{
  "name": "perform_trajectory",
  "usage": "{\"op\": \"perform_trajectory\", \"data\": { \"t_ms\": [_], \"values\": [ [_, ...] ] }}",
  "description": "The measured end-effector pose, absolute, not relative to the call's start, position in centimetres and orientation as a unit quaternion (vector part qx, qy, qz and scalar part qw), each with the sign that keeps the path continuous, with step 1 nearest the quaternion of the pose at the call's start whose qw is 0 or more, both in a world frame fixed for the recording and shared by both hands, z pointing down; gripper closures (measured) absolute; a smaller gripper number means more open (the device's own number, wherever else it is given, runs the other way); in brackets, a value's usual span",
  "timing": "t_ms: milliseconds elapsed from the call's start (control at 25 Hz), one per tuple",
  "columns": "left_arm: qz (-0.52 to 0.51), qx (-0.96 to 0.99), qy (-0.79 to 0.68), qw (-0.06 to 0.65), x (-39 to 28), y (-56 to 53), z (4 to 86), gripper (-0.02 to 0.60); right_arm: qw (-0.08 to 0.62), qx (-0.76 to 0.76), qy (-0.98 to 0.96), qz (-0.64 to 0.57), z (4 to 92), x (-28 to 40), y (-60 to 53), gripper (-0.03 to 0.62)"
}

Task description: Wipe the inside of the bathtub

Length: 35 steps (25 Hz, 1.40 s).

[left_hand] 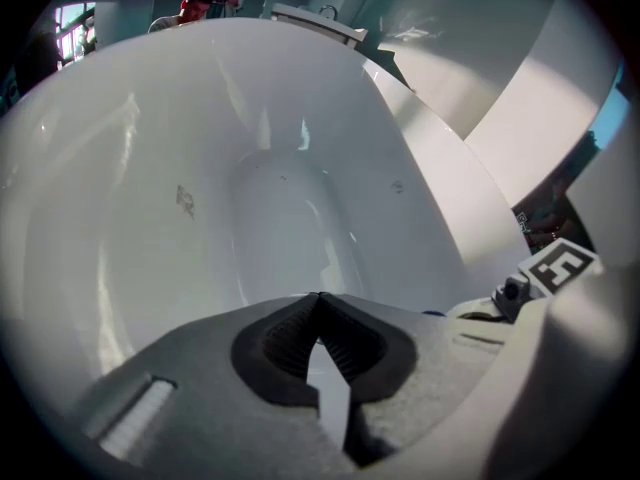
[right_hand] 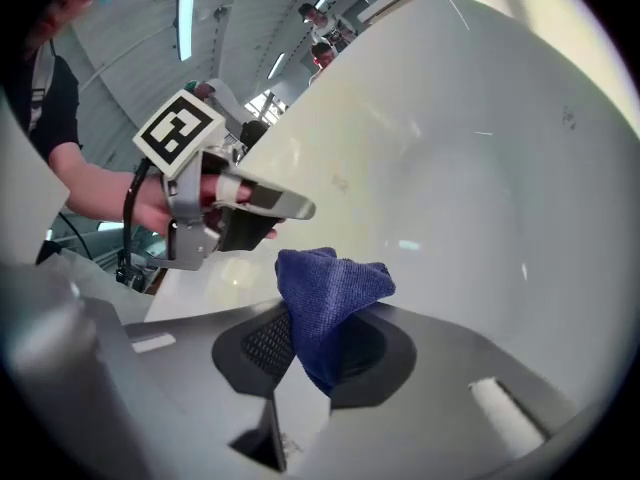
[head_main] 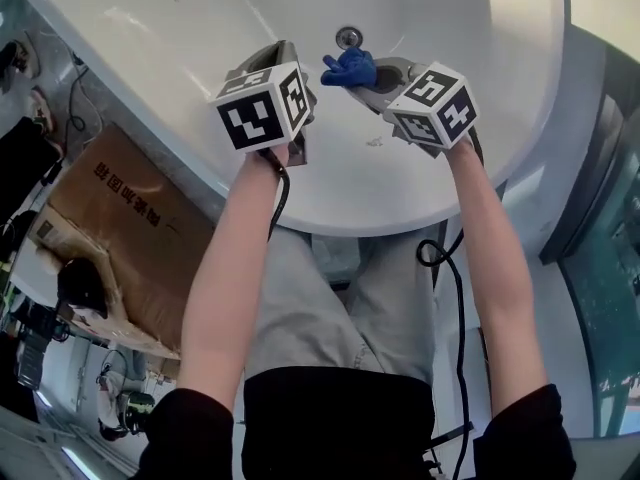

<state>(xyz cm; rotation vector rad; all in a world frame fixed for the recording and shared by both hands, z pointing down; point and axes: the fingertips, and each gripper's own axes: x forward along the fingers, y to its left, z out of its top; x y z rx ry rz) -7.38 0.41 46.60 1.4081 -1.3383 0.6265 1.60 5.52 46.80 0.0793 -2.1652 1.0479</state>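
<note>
Glossy white bathtub (head_main: pixel 180 38); cardboard box (head_main: pixel 120 218) outside its rim. Over its basin: left gripper (left_hand: pixel 318 296) clenched, empty; right gripper (right_hand: pixel 335 316) grasping blue cloth (right_hand: pixel 330 283).

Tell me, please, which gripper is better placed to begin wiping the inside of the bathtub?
The right. The right gripper is shut on the blue cloth and hangs over the bathtub basin. The left gripper is shut with nothing between its jaws.
</note>
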Motion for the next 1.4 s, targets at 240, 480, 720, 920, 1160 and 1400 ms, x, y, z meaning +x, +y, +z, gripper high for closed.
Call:
{"op": "perform_trajectory", "data": {
  "t_ms": [240,480,720,920,1160,1400],
  "values": [
    [0.250,0.563,-0.565,0.549,-5.7,2.8,49.9,0.580,0.450,-0.018,-0.828,0.335,52.7,4.1,4.8,0.522],
    [0.235,0.536,-0.575,0.571,-4.4,5.3,54.1,0.580,0.462,-0.036,-0.824,0.326,58.3,4.1,4.8,0.522],
    [0.191,0.505,-0.588,0.602,-3.7,6.0,57.6,0.580,0.511,-0.073,-0.804,0.295,63.6,4.8,6.1,0.522],
    [0.185,0.507,-0.589,0.602,-3.4,5.4,59.9,0.580,0.532,-0.100,-0.794,0.276,66.6,5.0,7.4,0.522],
    [0.192,0.498,-0.583,0.612,-2.3,6.8,61.7,0.580,0.556,-0.130,-0.777,0.267,70.3,5.5,9.7,0.520],
    [0.197,0.498,-0.583,0.611,-1.7,7.5,62.0,0.580,0.559,-0.134,-0.765,0.289,71.5,5.7,11.0,0.522]
  ]
}}
